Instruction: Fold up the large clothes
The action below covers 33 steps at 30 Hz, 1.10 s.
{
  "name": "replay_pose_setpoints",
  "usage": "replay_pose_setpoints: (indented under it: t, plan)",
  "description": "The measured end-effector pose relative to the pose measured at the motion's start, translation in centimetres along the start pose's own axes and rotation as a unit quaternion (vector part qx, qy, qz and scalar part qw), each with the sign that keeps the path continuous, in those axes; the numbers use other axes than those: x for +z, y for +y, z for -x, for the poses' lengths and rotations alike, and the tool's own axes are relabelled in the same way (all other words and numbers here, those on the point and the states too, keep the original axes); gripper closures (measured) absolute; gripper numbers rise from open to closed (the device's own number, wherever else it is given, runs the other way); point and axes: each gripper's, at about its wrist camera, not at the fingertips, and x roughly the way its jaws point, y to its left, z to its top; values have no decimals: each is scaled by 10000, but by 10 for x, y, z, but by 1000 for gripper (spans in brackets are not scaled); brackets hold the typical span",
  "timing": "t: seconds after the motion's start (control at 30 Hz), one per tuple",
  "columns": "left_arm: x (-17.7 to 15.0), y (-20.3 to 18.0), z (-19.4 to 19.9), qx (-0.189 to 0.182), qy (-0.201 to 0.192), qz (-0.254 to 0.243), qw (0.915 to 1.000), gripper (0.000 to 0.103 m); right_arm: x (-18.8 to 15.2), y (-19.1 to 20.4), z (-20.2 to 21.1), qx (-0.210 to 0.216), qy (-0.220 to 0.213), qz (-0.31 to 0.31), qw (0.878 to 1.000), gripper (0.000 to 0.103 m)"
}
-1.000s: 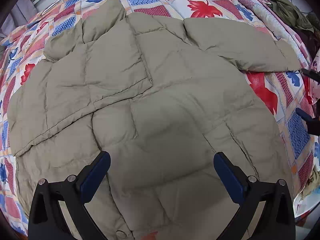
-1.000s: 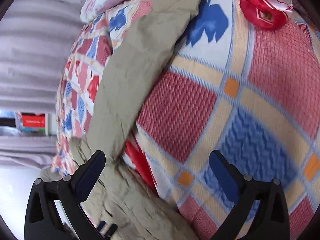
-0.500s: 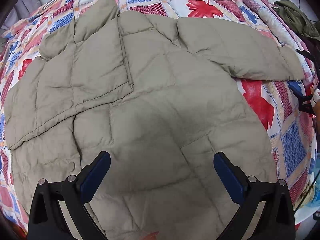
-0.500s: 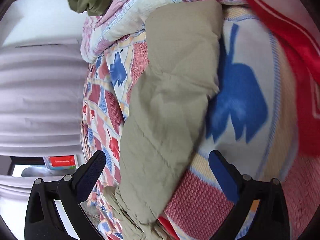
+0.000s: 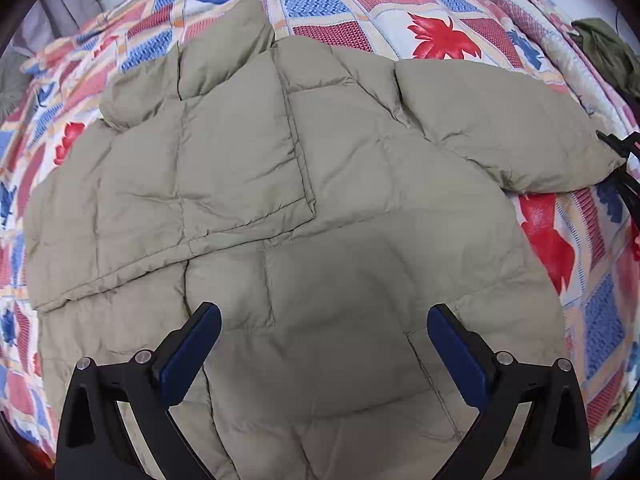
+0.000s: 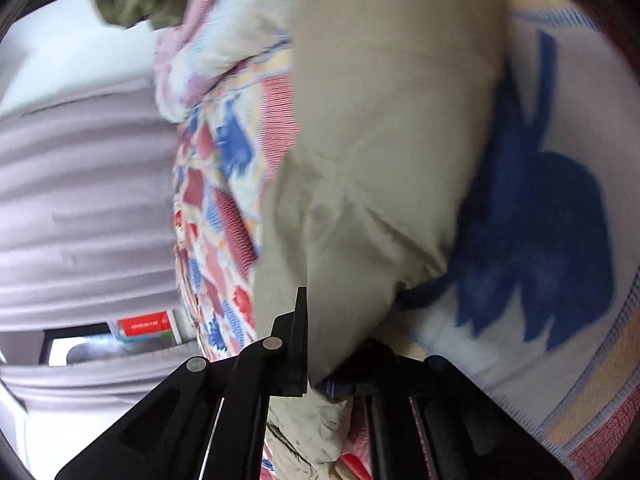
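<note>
A patchwork quilt (image 5: 400, 0) of red, blue and white squares printed with maple leaves covers the bed that fills the left wrist view. Pale grey pleated curtains (image 6: 80, 208) hang along the 9 o'clock side of the right wrist view, with a red-and-white box (image 6: 146, 326) at about 8 o'clock. One crumpled olive-green garment (image 5: 608, 48) lies at the bed's far edge, toward 2 o'clock in the left view.

One large beige quilted puffer jacket (image 5: 320, 208) lies spread flat across the middle of the quilt. Its surface is stitched into square padded panels. One sleeve is folded in over the body at about 10 o'clock; the other sleeve (image 5: 500, 128) stretches out toward 3 o'clock, its cuff at the frame's edge.

Two grippers are in play. The left gripper (image 5: 324, 344) hovers over the lower part of the jacket with its blue-padded fingers (image 5: 192, 352) spread wide and nothing between them. The right gripper (image 6: 316, 356) is pinched tight on the cuff of the outstretched sleeve (image 6: 380, 160), the beige fabric bunching between its black jaws. That same gripper shows as a dark shape at 3 o'clock in the left view, touching the cuff.
</note>
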Motion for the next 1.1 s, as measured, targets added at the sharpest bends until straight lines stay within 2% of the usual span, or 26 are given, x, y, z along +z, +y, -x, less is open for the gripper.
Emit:
replay_pose_setpoints:
  t: [0.2, 0.37, 0.53, 0.6, 0.67, 0.77, 0.87, 0.97, 1.1]
  plan:
    - [8, 28, 18, -35, -339, 254, 9991, 0, -27, 63, -1, 425, 200, 701, 9964, 97]
    - [13, 59, 28, -1, -536, 352, 9979, 0, -82, 122, -24, 851, 655, 1286, 9859, 97]
    - [8, 106, 34, 32, -687, 666, 9954, 0, -165, 178, -54, 887, 1136, 2450, 9588, 97]
    - [3, 128, 36, 77, -726, 815, 9940, 0, -204, 196, -72, 739, 1349, 2995, 9416, 97]
    - [-2, 149, 37, 133, -742, 956, 9926, 0, -248, 207, -95, 511, 1641, 3537, 9194, 97]
    - [-9, 181, 36, 188, -727, 1177, 9902, 0, -304, 199, -125, 151, 2057, 4012, 8925, 97]
    - [-17, 207, 34, 273, -746, 1308, 9882, 0, -347, 173, -161, -279, 2323, 4103, 8814, 97]
    - [-23, 225, 30, 370, -736, 1312, 9879, 0, -367, 143, -185, -711, 2337, 4013, 8828, 97]
    - [-26, 238, 23, 338, -682, 1323, 9883, 0, -369, 98, -214, -1240, 2381, 3415, 9007, 97]
